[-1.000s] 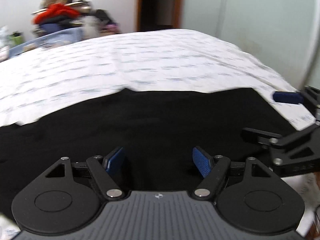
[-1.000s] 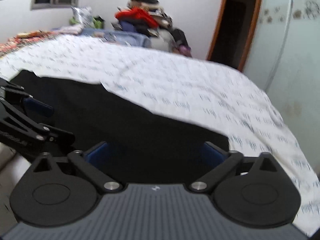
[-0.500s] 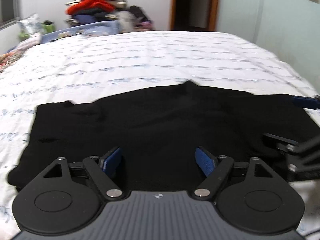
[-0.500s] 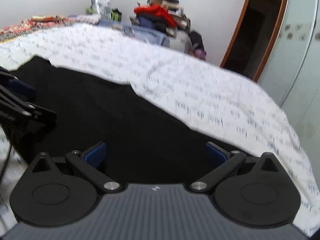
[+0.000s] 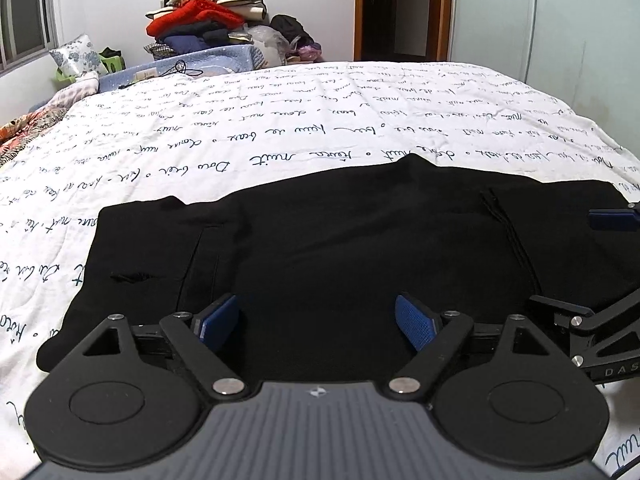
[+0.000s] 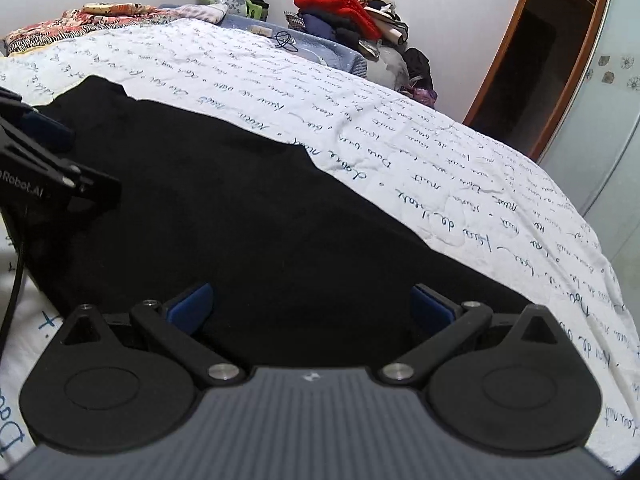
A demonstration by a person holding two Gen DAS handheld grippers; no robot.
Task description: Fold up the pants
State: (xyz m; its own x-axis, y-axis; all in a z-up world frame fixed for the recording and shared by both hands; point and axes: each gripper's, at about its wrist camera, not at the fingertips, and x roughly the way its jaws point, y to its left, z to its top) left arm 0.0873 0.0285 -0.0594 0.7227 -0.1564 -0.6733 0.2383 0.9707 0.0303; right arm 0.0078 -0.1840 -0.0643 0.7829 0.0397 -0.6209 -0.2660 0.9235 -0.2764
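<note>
Black pants (image 5: 340,248) lie flat across the near side of the bed, folded into a wide dark shape; they also show in the right wrist view (image 6: 248,220). My left gripper (image 5: 318,320) is open and empty, just above the pants' near edge. My right gripper (image 6: 310,306) is open and empty, over the pants' right part. The right gripper's fingers (image 5: 612,219) show at the right edge of the left wrist view. The left gripper's body (image 6: 40,176) shows at the left edge of the right wrist view.
The bed has a white sheet (image 5: 320,120) printed with blue handwriting. A pile of clothes (image 5: 204,20) sits past the far end, near a dark doorway (image 5: 396,8). A wardrobe door (image 5: 560,20) stands on the right. A patterned blanket (image 6: 60,26) lies far left.
Both grippers have pulled back and risen, so more of the pants and bed shows. The left view has swung left, bringing the pants' left edge into view. Both stay open.
</note>
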